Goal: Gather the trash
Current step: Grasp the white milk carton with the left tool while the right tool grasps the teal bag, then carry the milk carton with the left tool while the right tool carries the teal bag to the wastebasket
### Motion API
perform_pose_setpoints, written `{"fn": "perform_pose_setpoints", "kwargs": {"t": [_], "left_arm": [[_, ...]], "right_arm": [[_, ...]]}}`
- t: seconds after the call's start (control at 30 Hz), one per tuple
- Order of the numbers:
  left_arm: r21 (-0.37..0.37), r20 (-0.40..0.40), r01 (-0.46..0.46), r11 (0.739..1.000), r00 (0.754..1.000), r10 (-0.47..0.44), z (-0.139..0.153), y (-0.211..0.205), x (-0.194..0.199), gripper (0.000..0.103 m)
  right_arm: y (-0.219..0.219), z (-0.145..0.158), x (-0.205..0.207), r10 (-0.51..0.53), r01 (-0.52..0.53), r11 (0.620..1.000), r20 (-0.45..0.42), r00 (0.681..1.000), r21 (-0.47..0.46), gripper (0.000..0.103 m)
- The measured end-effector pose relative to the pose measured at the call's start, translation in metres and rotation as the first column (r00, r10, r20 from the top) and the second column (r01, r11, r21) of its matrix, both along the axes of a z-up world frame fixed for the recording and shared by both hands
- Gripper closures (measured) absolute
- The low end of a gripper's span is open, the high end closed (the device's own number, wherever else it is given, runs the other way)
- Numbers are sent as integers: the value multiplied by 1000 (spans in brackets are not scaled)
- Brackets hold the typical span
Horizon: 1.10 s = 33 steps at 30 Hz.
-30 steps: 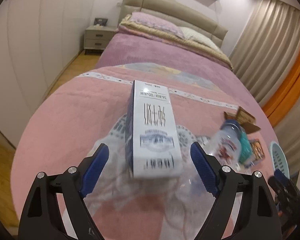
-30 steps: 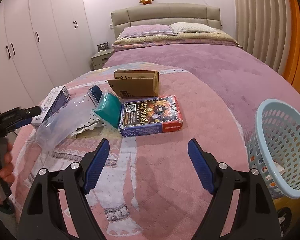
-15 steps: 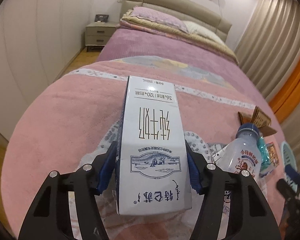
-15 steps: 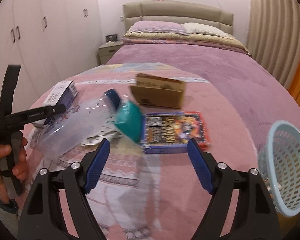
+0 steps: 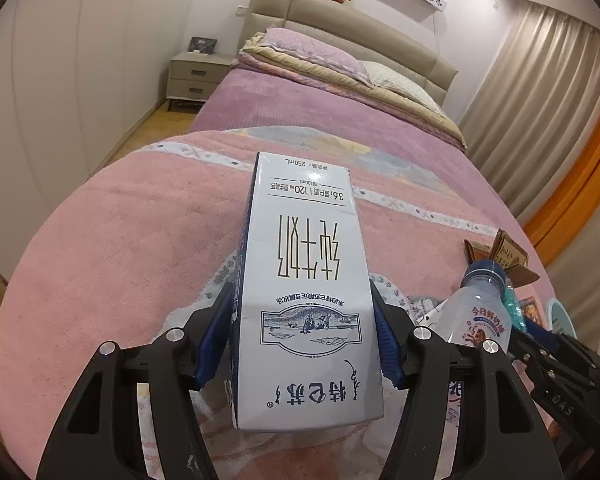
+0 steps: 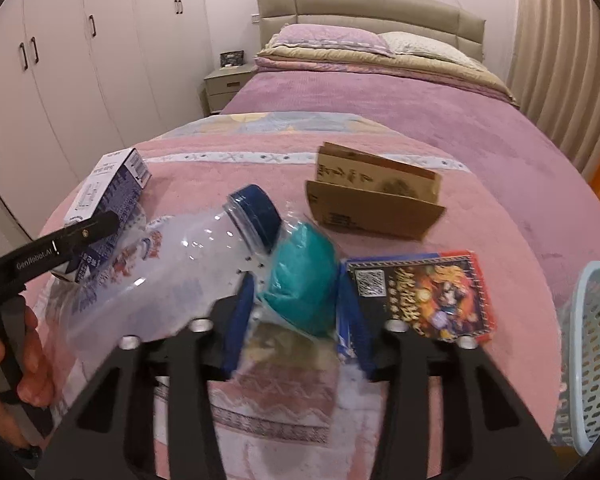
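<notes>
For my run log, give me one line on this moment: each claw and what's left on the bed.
left claw: shut on milk carton | right claw: closing around teal packet | loose: bottle, cardboard box, card box | basket: right

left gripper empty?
No: the left gripper is shut on the milk carton, blue pads pressed against both its sides.

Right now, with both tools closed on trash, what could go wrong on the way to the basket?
The left tool grips the milk carton only near one end, so it may swing or slip. The right tool pinches a soft teal bag touching the plastic bottle, which might roll. The basket sits at the bed's edge.
</notes>
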State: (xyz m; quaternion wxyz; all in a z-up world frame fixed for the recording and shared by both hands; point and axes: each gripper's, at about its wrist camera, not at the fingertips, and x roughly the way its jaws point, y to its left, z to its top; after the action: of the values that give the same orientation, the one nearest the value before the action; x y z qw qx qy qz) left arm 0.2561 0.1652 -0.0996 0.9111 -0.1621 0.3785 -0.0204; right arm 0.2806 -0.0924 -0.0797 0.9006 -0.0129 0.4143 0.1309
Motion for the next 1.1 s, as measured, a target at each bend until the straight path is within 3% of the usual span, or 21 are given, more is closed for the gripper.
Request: {"fn": "perform_pose_setpoints", "kwargs": {"t": [0.27,0.53,0.8,1.1], "left_arm": [[-9,67,3,1000,998,-2,16,-2,-22,43],[-14,154,69,998,986,-66,56,-28,-64,43],[-3,213,211,977,955,-206,84,-92,-86,43],[79,225,379,922,894,-387,102,-193,-85,43]], "right_arm": [[-17,12,-14,17,-18,996,6,1000,91,73],[-34,36,-52,1,-9,992,70,998,127,73],[-75,67,-94,-68,54,995,167,984,86,73],[-164,86,-121,-244,224,967,194,950,121,73]]}}
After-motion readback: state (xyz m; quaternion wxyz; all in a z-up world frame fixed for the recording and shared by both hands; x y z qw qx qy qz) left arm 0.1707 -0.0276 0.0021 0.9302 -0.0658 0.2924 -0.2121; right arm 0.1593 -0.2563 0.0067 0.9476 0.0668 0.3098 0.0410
